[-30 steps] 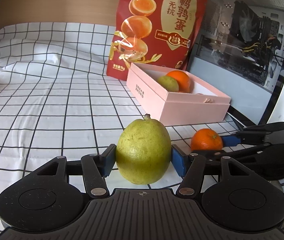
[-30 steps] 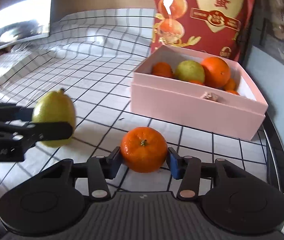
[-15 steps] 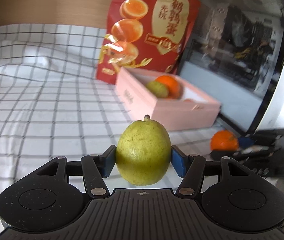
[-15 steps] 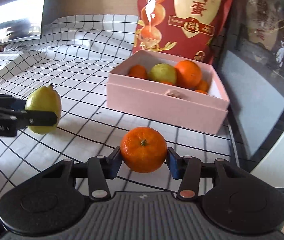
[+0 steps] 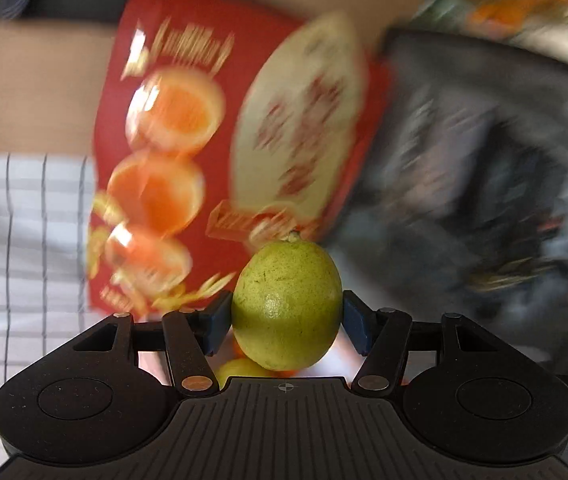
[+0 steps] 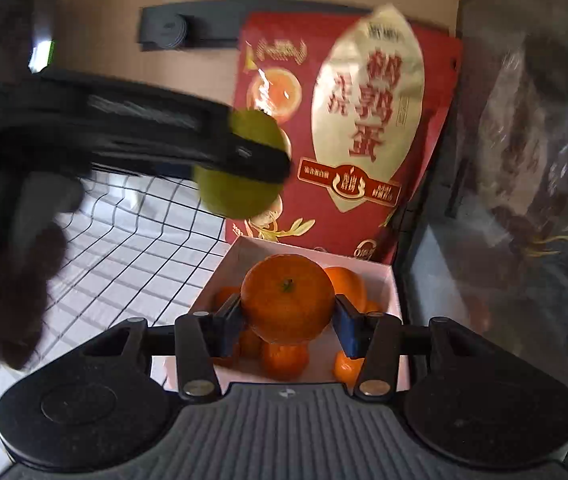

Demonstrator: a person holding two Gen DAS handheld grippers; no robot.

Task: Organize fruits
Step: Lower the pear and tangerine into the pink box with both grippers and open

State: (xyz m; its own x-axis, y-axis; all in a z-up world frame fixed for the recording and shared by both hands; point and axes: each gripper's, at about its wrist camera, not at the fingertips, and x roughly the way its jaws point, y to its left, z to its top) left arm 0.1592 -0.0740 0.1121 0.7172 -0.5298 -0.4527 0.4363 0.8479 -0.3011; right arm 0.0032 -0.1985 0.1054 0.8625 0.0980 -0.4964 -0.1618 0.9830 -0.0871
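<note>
1. My left gripper (image 5: 287, 322) pinched a green lemon (image 5: 287, 300), blue pads (image 5: 216, 326) pressed on both its sides.
2. Lemon look: oval, yellow-green, fine dark speckles, small nub on top, upright, one pale glossy spot mid-front.
3. Lemon was held up in the air, in front of the red snack bag (image 5: 220, 140); the left view was heavily blurred apart from the gripper and fruit.
4. Under the lemon, bits of orange and yellow fruit showed just above my gripper body; could not tell which pieces.
5. My right gripper (image 6: 287, 322) clamped a mandarin (image 6: 287, 298), blue pads tight on its left and right.
6. Mandarin look: round, bright orange, dimpled skin, green stem scar facing the camera.
7. Mandarin hung over the open pink box (image 6: 393, 300), clear of the fruit in it.
8. Box held several more orange mandarins (image 6: 284, 360) on its white bottom, partly hidden by my fingers.
9. From the right view the lemon (image 6: 240, 168) sat up left, held by the other gripper's dark fingers (image 6: 260, 162), blurred, higher than the box and left of it.
10. Box stood on the black-grid white cloth (image 6: 144, 248), touching or just before the red bag (image 6: 347, 140); dark PC case (image 6: 523, 180) on the right.
</note>
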